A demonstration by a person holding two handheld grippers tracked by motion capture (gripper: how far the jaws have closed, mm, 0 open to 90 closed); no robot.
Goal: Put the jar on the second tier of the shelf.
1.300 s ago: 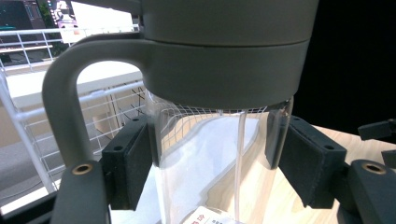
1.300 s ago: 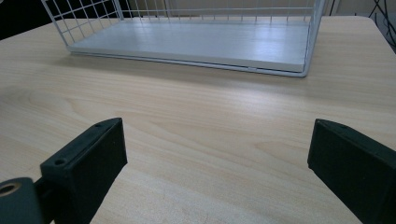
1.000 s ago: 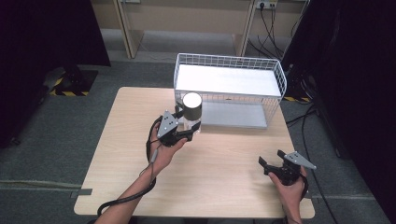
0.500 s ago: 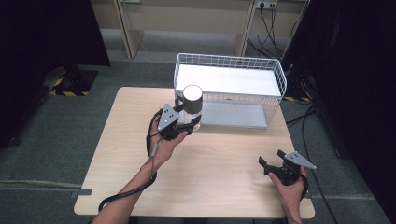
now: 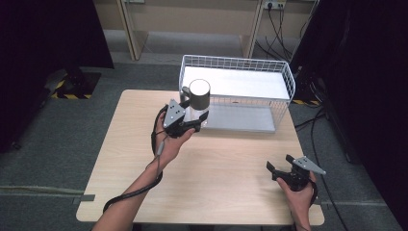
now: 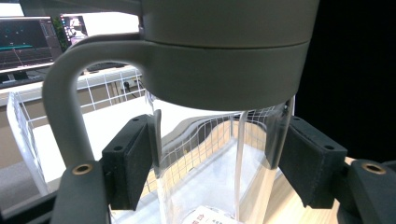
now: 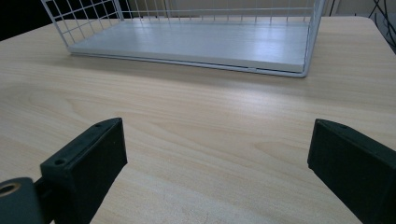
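My left gripper is shut on a clear plastic jug with a grey lid and grey handle, held upright above the table beside the near left corner of the white wire basket. In the left gripper view both black pads press the jug's clear wall under the grey lid, and the handle curves down at the left. My right gripper rests low near the table's front right, jaws wide open over bare wood.
The wire basket stands on the far right part of the wooden table, open toward the front with a white floor. Cables trail from both grippers. Dark curtains and floor cables surround the table.
My left gripper has lifted the jug higher and slightly farther toward the basket's left corner. The right gripper has stayed where it was.
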